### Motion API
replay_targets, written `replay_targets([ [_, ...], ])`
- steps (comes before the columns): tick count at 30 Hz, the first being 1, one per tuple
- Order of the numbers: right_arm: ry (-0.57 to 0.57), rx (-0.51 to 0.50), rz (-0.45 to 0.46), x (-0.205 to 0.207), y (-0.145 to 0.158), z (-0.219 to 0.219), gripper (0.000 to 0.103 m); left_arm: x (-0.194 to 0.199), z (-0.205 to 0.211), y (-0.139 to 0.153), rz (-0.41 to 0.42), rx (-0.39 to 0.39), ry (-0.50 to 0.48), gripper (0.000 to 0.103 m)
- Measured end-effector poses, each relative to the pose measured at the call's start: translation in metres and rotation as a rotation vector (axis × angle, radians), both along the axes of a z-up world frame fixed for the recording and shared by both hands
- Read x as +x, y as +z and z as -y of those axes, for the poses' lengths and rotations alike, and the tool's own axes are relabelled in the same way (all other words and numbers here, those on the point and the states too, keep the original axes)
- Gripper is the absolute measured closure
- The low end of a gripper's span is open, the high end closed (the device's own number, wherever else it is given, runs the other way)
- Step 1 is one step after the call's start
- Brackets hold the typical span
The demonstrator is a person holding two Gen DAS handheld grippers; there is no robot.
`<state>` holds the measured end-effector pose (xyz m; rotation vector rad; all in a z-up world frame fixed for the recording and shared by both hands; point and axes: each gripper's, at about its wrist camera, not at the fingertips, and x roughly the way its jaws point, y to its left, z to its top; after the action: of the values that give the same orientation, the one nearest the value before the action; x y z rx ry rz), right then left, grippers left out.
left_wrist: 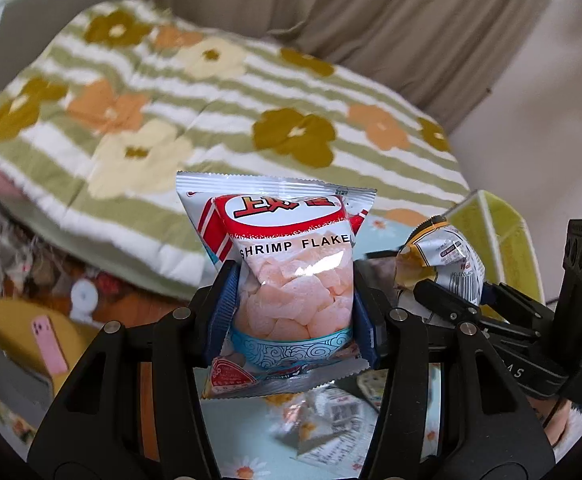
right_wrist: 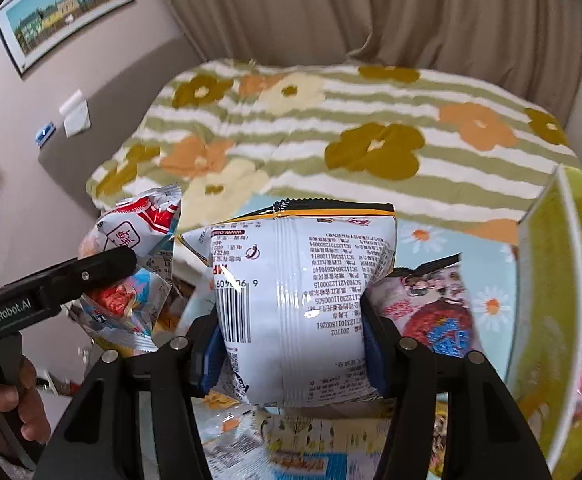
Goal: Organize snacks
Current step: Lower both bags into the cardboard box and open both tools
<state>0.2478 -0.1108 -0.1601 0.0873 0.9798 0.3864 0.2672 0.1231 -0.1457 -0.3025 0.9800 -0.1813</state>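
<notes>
Through the left wrist camera I saw my left hand-held gripper (left_wrist: 295,304) pinching a shrimp bag (left_wrist: 287,276) upright between its blue ribbed pads (left_wrist: 223,308). The bag was glossy film with crimped, saw-toothed seals, a red and white label on top, pale pink puffed flakes behind a clear window and a blue wave-patterned bowl printed low down. It hung in the air above a light blue daisy-print cloth (left_wrist: 383,226). Off to the right, my right hand-held gripper (left_wrist: 451,300) held a crinkled silver bag (left_wrist: 447,258) with a yellow edge, just in front of a yellow-green box (left_wrist: 491,220) with white rims. Behind lay a thick quilted blanket (left_wrist: 195,120), green and white stripes with big flat flowers, under pleated beige curtains (left_wrist: 371,12).

Through the right wrist camera, the right hand-held gripper (right_wrist: 291,332) was clamped on the silver bag (right_wrist: 299,300), its back turned to me: smooth white film, a centre seam, a barcode and upside-down print, puffed into a pillow shape. At the left, the left hand-held gripper (right_wrist: 109,264) gripped the shrimp bag (right_wrist: 131,264), crumpled at its side. The yellow-green box (right_wrist: 559,280) stood at the right, its wall stiff and flat. More shiny packets (right_wrist: 431,308) lay on the cloth (right_wrist: 491,280) below. A framed picture (right_wrist: 63,12) hung on the wall.
</notes>
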Motion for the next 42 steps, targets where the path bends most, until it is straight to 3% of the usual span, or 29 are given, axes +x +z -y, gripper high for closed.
replay_targets([
  [11,-0.195,0.005,0.137,-0.039,0.067,0.075,0.05,0.007,0.084,0.07,0.152,0.012,-0.231,0.054],
  [21,-0.267,-0.043,0.202,-0.049,0.091,0.193,0.05,0.016,0.22,0.094,0.198,0.006,-0.321,0.054],
  [28,-0.282,-0.06,0.182,-0.037,0.078,0.286,0.05,0.036,0.33,0.075,0.15,-0.012,-0.363,0.054],
  [32,-0.289,-0.046,0.122,-0.021,0.058,0.331,0.05,0.051,0.382,0.052,0.087,-0.013,-0.379,0.054],
  [42,-0.289,-0.007,0.057,-0.009,0.033,0.373,0.05,0.088,0.437,0.003,-0.008,0.082,-0.402,0.053],
])
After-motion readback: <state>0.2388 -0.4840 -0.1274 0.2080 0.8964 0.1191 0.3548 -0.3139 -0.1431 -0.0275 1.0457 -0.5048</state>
